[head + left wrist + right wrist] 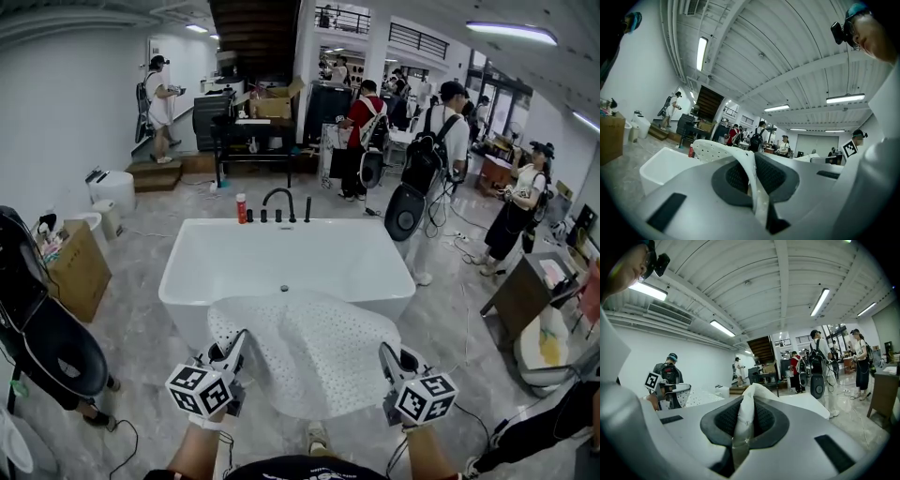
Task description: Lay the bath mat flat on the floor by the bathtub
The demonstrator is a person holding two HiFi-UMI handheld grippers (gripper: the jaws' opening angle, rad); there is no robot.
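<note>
While hung in the air between both grippers, hides the near wall of the bathtub and much of the floor before it: white perforated bath mat, not yet on the floor, far edge up at the tub's near rim (contact there cannot be told). Left gripper pinched tight on the mat's left corner, edge pressed between the dark pads. Right gripper likewise clamped, a fold of mat bunched between its pads. Forearms cut off at the frame's bottom edge.

Writing: only square black-and-white markers on the gripper cubes; bottle label too small to read.

Around: red bottle and black faucet on the far rim; cardboard box to the left; standing people with backpacks beyond; shoe just below the mat.
</note>
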